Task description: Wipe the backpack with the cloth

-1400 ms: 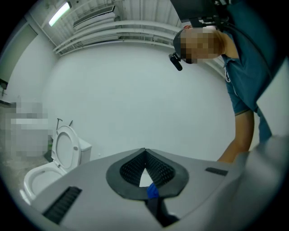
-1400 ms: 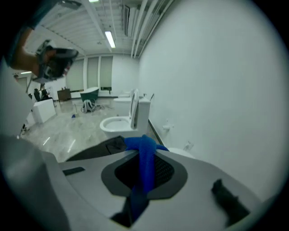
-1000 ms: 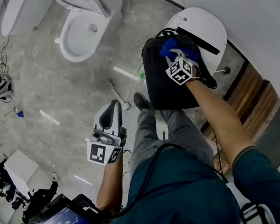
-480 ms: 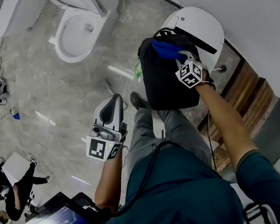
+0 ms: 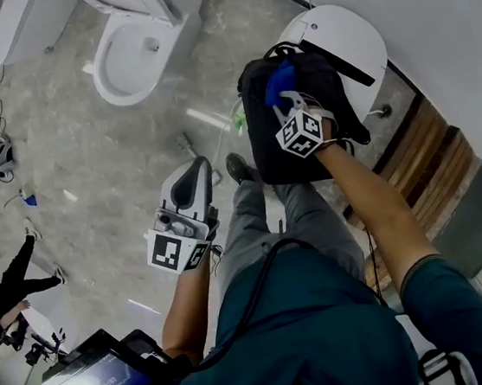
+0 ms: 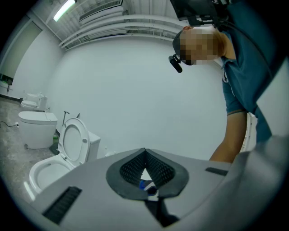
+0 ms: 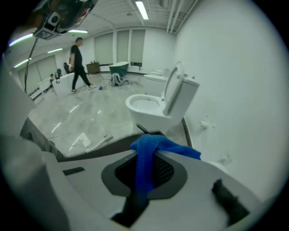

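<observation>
In the head view, the black backpack (image 5: 283, 143) rests on the closed white lid of a toilet (image 5: 353, 38) beside the wall. The right gripper (image 5: 287, 103) lies over the backpack's top face, its marker cube facing up, and the blue cloth (image 5: 280, 80) bunches at its tip against the bag. The left gripper (image 5: 195, 174) is held well apart from the backpack, lower and to the left, above the grey floor (image 5: 60, 140). A second toilet (image 5: 133, 57) with its seat raised stands farther off.

In the left gripper view, the left gripper (image 6: 144, 155) has its jaws brought together at the tips, with nothing clamped between them. Beyond them stands the open toilet (image 6: 67, 151) against a plain white wall, and the person's bare forearm (image 6: 230, 140) crosses the right side.

In the right gripper view, the right gripper (image 7: 149, 153) has its jaws closed on the cloth (image 7: 144, 169), which runs down between the ribbed pads and folds over the tips toward the right. A dark edge of the backpack (image 7: 97, 151) shows just behind the jaws. An open toilet (image 7: 158, 106) stands past it, and a person in dark clothes (image 7: 77, 65) is far back in the room.
</observation>
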`<state>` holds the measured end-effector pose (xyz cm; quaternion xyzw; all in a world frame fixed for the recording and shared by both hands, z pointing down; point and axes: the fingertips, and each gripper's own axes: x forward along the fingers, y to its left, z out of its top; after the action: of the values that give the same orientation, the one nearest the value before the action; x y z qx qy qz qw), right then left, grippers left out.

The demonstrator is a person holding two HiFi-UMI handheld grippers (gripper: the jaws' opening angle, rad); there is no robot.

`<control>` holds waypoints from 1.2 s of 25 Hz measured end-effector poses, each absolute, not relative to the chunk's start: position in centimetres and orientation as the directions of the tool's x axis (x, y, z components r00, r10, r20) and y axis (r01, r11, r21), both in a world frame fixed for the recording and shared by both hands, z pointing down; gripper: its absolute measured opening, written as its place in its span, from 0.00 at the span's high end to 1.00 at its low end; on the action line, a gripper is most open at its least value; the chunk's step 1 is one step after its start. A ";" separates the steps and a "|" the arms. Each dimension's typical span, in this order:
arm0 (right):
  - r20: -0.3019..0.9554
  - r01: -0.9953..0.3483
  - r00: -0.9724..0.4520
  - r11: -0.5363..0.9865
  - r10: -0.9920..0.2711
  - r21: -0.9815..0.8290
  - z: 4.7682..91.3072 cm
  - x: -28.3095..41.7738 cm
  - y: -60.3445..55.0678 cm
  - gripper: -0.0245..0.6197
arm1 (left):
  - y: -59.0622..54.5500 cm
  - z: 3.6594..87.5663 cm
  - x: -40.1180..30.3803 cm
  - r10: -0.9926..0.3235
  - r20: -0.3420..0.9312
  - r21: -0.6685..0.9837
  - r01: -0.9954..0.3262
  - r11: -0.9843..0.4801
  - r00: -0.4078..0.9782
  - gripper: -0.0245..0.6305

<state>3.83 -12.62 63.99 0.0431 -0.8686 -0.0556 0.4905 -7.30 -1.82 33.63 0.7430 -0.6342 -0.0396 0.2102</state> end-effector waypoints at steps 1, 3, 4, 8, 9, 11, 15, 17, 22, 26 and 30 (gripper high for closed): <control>0.838 0.024 -0.539 0.993 -0.087 0.118 63.7 1.3 -10.6 0.92 | -1.9 33.6 -7.3 -0.959 0.208 0.361 -0.926 -0.109 0.193 0.96; 0.826 0.087 -0.563 0.993 -0.014 0.076 63.3 -2.3 -7.2 0.92 | -1.9 33.6 -7.4 -0.958 0.209 0.358 -0.927 -0.110 0.194 0.96; 0.824 0.093 -0.566 0.994 0.007 0.055 63.3 -3.2 -6.1 0.92 | -1.9 33.6 -7.4 -0.958 0.210 0.357 -0.928 -0.110 0.195 0.96; 0.838 0.022 -0.545 0.999 -0.019 0.037 64.3 -0.3 -7.0 0.92 | -2.1 33.4 -7.5 -0.961 0.202 0.354 -0.929 -0.110 0.191 0.96; 0.843 -0.004 -0.536 0.999 -0.045 0.051 64.8 2.0 -8.1 0.92 | -2.2 33.4 -7.4 -0.962 0.196 0.353 -0.929 -0.112 0.190 0.96; 0.862 -0.066 -0.494 0.993 -0.115 0.095 65.9 8.7 -10.8 0.92 | -2.3 33.8 -6.9 -0.964 0.183 0.355 -0.928 -0.116 0.191 0.96; 0.901 -0.192 -0.336 0.957 -0.273 0.219 64.9 21.0 -17.3 0.92 | -1.9 34.6 -7.3 -0.968 0.178 0.337 -0.935 -0.109 0.177 0.96; 0.902 -0.244 -0.276 0.932 -0.332 0.268 64.0 23.7 -18.9 0.92 | -1.5 34.2 -7.7 -0.967 0.185 0.338 -0.935 -0.107 0.177 0.96; 0.889 -0.200 -0.334 0.945 -0.314 0.259 63.3 20.6 -13.7 0.92 | -0.5 32.8 -7.5 -0.962 0.175 0.357 -0.924 -0.138 0.211 0.96; 0.841 -0.028 -0.512 0.982 -0.175 0.187 64.6 9.0 -5.5 0.92 | -0.1 32.3 -7.6 -0.962 0.184 0.354 -0.927 -0.125 0.200 0.96; 0.858 0.005 -0.508 0.996 -0.076 0.091 63.3 2.2 0.6 0.92 | 1.1 31.5 -7.8 -0.958 0.188 0.403 -0.907 -0.125 0.216 0.96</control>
<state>2.18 0.56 63.34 0.0203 -0.8673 -0.0410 0.4956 -7.76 1.08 31.51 0.7477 -0.6235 -0.0586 0.2207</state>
